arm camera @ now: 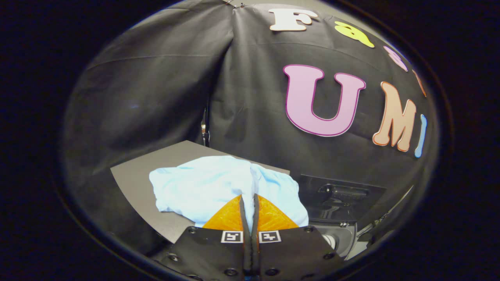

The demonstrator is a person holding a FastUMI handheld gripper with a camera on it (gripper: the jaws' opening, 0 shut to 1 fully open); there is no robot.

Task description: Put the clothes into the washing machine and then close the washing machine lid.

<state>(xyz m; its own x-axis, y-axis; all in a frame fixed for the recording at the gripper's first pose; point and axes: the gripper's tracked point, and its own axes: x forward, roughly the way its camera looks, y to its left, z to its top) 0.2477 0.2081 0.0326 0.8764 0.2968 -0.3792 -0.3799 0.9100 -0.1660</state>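
A light blue garment (203, 187) is bunched in a heap on a grey tabletop (134, 175), just ahead of and around my fingertips. My gripper (249, 197) is shut on the garment, with a thin fold of the cloth pinched between the two fingers (228, 218). The cloth rises in a ridge where the fingers hold it. To the right of the garment, lower than the tabletop, sits the dark glossy top of the washing machine (340, 195), with a pale round part (331, 240) near my right finger. I cannot tell how its lid stands.
The black cloth wall of the booth stands close behind the table and the machine. A metal clip (204, 130) hangs at the fold of the cloth beyond the table's far corner. The tabletop's left edge drops off into dark space.
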